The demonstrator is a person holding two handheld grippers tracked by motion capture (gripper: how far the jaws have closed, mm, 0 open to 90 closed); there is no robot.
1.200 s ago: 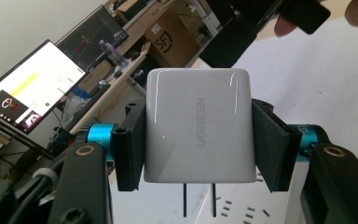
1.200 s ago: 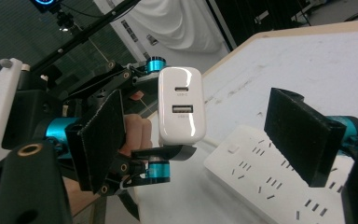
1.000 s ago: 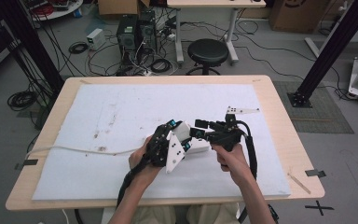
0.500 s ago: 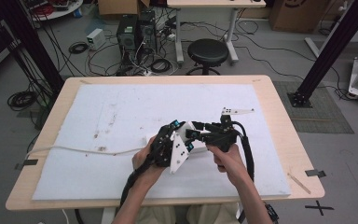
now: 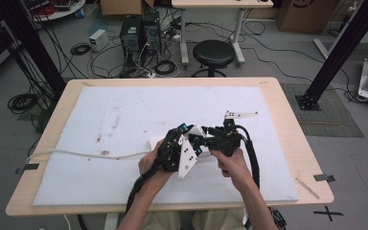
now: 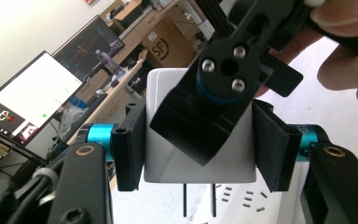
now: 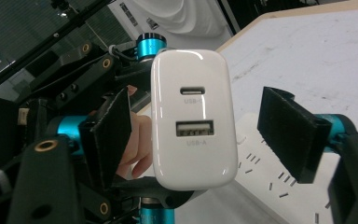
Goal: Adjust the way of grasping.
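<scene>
Where grippers meet — one charger (image 7: 193,119).

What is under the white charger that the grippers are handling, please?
Under the charger, its two prongs point down at a white power strip with rows of slots. The left gripper grips its sides. The charger covers the socket directly below.

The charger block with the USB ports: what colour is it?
Glossy white charger, its two ports dark with grey labels; clearest in the right gripper view.
</scene>
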